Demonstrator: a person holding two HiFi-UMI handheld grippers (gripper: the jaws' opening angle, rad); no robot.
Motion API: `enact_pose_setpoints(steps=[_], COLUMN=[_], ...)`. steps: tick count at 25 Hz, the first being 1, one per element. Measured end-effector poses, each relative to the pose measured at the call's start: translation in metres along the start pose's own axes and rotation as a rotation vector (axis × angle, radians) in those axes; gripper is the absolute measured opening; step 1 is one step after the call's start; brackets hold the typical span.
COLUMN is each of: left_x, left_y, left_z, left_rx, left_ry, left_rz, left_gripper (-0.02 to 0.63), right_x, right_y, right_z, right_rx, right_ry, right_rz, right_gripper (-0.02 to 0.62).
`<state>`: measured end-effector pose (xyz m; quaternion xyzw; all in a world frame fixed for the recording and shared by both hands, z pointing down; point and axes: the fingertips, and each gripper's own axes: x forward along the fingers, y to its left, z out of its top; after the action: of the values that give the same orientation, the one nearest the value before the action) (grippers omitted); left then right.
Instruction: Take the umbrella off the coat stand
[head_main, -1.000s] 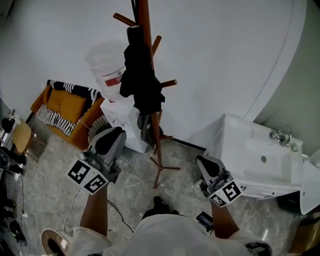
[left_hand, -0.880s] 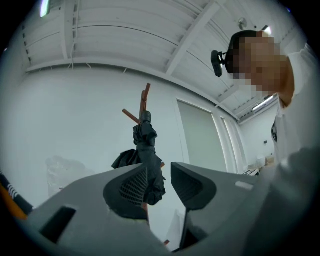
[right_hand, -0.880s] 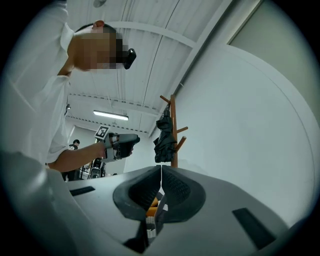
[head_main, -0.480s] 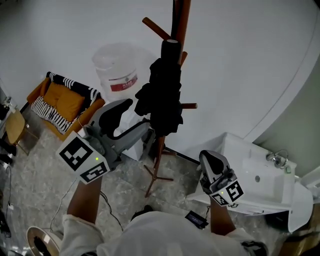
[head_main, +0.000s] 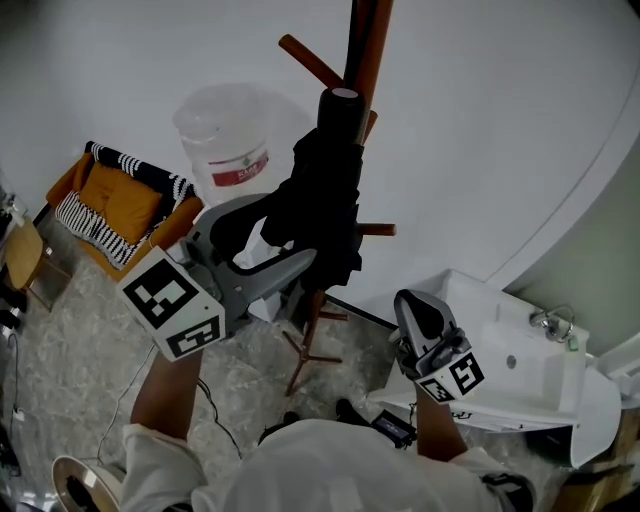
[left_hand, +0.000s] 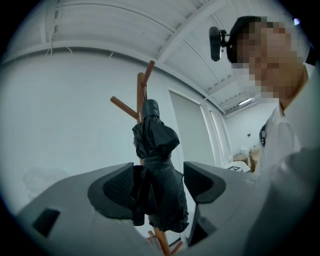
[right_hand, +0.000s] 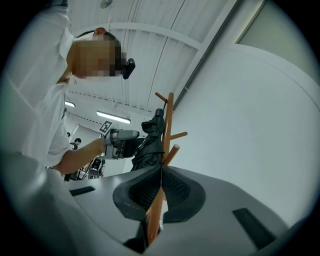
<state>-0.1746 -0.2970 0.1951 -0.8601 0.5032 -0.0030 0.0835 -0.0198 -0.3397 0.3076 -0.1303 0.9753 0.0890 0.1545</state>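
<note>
A black folded umbrella hangs high on the brown wooden coat stand, its cap beside the pole. My left gripper is level at the umbrella's lower half; its jaws have just been opening and stand wide. In the left gripper view the umbrella hangs between the two pads without being pressed, its fabric overlapping the left one. My right gripper hovers lower right of the stand, shut on nothing. In the right gripper view its jaws meet, with the pole and umbrella beyond.
A white bucket and a white box stand behind the stand against the curved wall. An orange cushioned seat is at the left. A white basin unit sits at the right. The stand's feet spread over the stone floor.
Both grippers rose toward the stand. The left jaws went from shut to wide and now straddle the umbrella's lower part. The right jaws stayed shut.
</note>
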Motion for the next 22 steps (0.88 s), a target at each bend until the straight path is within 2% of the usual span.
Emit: enact_pose_setpoints(steps=[6,13,17,22], left_x=[0.018,0.036,0.047,0.050], left_y=[0.002,0.005,0.008,0.011], left_z=[0.004,0.007,0.003,0.003], left_rx=[-0.061,-0.070,-0.047,-0.059], left_ry=[0.015,0.062,0.099,0.082], left_rz=[0.027,0.073,0.120,0.148], left_gripper=[0.305,0.305,0.305,0.304], right_x=[0.006,0.015,0.017,0.017], right_y=[-0.039,-0.068,-0.076,-0.085], right_z=[-0.005,0.001,-0.003,-0.005], right_rx=[0.030,0.042,0.063,0.081], right_ry=[-0.021,-0.063,-0.081,-0.096], right_rz=[0.036,0.076,0.097,0.111], right_gripper=[0.015,0.015,0.015,0.015])
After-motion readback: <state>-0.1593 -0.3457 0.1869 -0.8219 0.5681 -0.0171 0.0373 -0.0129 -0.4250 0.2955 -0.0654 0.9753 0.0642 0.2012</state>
